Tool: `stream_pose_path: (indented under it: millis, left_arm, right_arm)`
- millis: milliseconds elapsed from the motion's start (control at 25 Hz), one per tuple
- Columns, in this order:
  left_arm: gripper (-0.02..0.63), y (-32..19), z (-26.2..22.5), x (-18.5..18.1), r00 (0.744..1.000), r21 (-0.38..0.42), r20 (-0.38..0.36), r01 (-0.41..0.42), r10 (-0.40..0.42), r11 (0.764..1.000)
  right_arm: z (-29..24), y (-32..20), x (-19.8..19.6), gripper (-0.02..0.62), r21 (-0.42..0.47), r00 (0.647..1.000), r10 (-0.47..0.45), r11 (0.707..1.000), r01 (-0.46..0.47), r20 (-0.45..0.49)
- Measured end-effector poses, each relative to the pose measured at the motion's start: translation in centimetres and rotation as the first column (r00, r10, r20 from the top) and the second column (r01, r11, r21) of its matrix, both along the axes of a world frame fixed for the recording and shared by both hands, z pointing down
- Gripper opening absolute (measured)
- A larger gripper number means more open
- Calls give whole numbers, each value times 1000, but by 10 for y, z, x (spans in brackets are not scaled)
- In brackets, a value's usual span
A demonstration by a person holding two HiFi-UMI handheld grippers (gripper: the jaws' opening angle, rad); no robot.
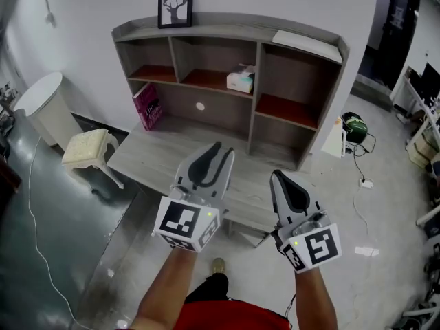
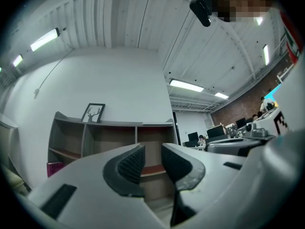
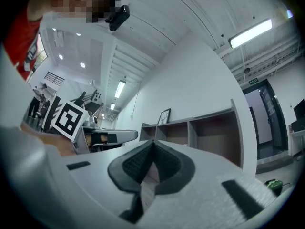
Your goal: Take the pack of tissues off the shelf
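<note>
The pack of tissues [image 1: 240, 79], pale green and white, sits in the middle upper compartment of the grey-brown shelf unit [image 1: 256, 53] in the head view. Both grippers hover over the desk [image 1: 155, 153], well short of the pack. My left gripper [image 1: 220, 147] [image 2: 152, 152] points toward the shelf with a narrow gap between its jaws and nothing in it. My right gripper [image 1: 276, 175] [image 3: 152, 145] is to its right, jaws shut tip to tip and empty. Neither gripper view shows the pack; both show only the shelf in the distance.
A framed deer picture [image 1: 176, 3] stands on the shelf top, with a flat white board [image 1: 306, 45] at its right end. A pink book [image 1: 148, 106] leans at the shelf's lower left. A cushioned stool [image 1: 86, 148] and a round white table [image 1: 40, 105] stand at left.
</note>
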State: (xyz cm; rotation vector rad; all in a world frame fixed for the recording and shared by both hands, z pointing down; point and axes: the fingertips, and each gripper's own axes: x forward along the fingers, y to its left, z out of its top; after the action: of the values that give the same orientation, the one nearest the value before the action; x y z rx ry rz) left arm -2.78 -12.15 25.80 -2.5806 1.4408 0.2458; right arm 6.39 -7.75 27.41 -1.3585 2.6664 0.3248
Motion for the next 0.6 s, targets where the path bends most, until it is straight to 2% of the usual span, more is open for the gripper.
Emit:
stream_pose_path:
  millis: [40, 360, 600]
  left_arm:
    - [93, -14, -1, -3, 1000, -5, 1, -7, 7, 1000]
    - [216, -121, -2, -21, 998, -14, 25, -64, 64, 998]
    - [307, -192, 5, -24, 996, -55, 70, -49, 53, 997]
  right_arm:
    - [-1, -13, -3, 3, 0, 1000, 9, 1000, -9, 1]
    - [-5, -99, -24, 5, -1, 996, 83, 997, -83, -14]
    - [-1, -142, -29, 5, -7, 992, 122, 993, -122, -24]
